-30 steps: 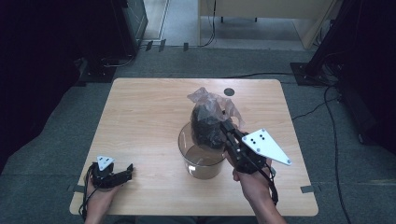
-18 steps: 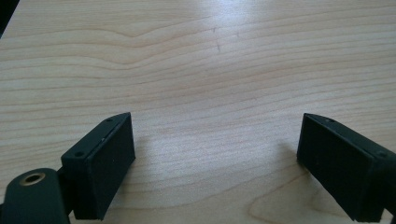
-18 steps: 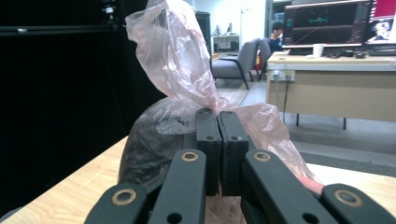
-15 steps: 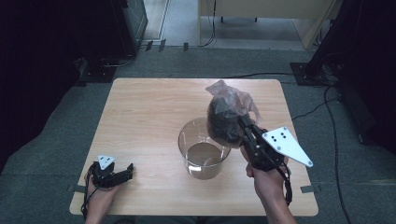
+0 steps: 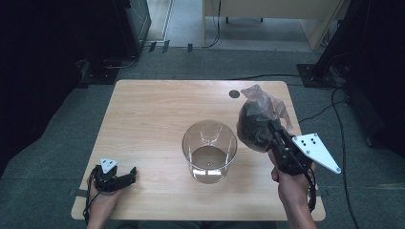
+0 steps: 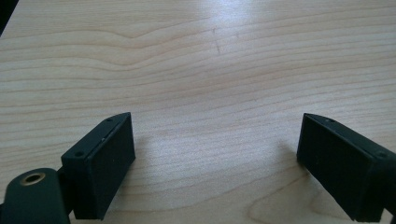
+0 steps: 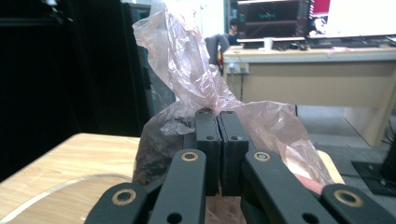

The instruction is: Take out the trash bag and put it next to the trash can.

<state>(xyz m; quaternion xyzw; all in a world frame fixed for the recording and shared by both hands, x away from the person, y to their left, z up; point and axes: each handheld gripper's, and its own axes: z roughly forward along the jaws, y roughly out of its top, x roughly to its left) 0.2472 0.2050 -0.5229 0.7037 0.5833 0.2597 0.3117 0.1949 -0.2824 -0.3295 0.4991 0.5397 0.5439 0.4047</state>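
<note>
A thin pinkish plastic bag (image 5: 258, 119) with a dark lump inside hangs over the right side of the wooden table (image 5: 153, 109). My right gripper (image 5: 273, 125) is shut on the bag's crumpled neck. In the right gripper view the jaws (image 7: 217, 116) are pressed together on the film, and the bag (image 7: 187, 70) rises above them. A clear round container (image 5: 210, 148) stands upright mid-table, just left of the bag, its bottom brownish. My left gripper (image 5: 130, 175) rests at the front left corner. Its jaws (image 6: 215, 158) stand wide apart over bare wood.
A small dark round spot (image 5: 234, 94) marks the table's far edge. Grey carpet surrounds the table, with cables (image 5: 334, 109) on the floor at the right and dark equipment at the back left.
My right gripper has carried the bag to the right, from above the container to beside its right rim. The left gripper has stayed put.
</note>
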